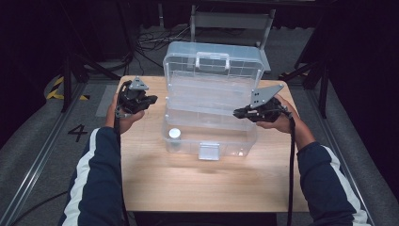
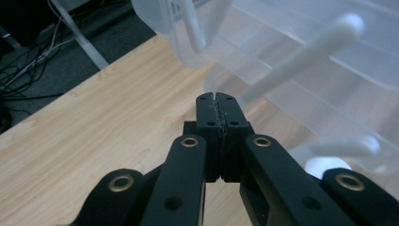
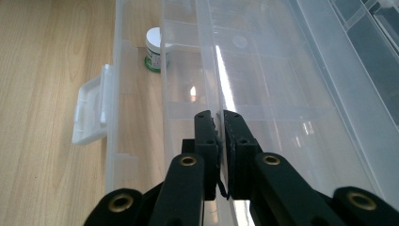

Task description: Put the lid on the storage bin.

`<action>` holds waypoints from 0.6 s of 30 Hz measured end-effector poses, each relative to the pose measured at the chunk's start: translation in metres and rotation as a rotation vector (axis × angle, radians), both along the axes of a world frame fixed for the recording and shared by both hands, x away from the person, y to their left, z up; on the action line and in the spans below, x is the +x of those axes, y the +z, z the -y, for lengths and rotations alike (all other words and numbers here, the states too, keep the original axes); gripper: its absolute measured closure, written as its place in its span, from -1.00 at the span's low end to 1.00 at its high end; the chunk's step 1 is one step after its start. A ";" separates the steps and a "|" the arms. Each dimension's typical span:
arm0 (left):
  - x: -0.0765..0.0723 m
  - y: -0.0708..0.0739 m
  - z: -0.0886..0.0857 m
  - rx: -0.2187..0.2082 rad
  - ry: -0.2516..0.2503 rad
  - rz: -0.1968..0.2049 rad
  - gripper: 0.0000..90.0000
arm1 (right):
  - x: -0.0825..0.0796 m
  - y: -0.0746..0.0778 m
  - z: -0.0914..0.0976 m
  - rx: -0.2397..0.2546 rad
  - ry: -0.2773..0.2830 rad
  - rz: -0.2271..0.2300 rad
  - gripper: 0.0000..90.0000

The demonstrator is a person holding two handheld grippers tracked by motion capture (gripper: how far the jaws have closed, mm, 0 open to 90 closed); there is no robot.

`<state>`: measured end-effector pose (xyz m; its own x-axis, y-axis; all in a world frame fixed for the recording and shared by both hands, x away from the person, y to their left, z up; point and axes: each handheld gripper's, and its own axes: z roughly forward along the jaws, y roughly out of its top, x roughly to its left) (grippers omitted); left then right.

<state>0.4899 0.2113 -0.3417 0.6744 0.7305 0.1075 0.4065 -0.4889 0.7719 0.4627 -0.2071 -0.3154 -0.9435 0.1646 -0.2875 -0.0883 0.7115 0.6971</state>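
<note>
Left gripper (image 1: 149, 100) at 9 o'clock of the clear plastic box (image 1: 212, 101), jaws pressed together, nothing held. Box sits mid-surface (image 1: 155, 174), lid up; small white jar (image 1: 174, 134) in its base at 7 o'clock. Right gripper (image 1: 237, 113) at 3 o'clock pinches the thin tray rim (image 3: 219, 101). Looks light, slick, flexy plastic; grip rims or handle (image 1: 212, 60).

The high view looks forward and down over the light wooden table (image 1: 188, 183). Both gripper views sit close, each facing the clear plastic tiered storage box (image 1: 211, 94) (image 2: 301, 52) (image 3: 282, 84), which all three views share.
</note>
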 end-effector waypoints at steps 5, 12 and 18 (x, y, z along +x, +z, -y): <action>0.010 0.011 0.008 -0.031 0.017 0.021 1.00 | 0.000 0.000 -0.001 -0.005 -0.001 0.001 0.91; 0.021 0.025 0.025 -0.046 0.002 0.042 1.00 | -0.002 0.000 -0.002 -0.012 -0.005 0.007 0.91; 0.033 0.031 0.036 -0.034 -0.010 0.055 1.00 | -0.002 0.000 0.000 -0.010 -0.002 0.008 0.91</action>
<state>0.5225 0.1750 -0.3106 0.6755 0.7276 0.1197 0.3583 -0.4658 0.8091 0.4607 -0.2069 -0.3154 -0.9408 0.1630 -0.2972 -0.0931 0.7189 0.6889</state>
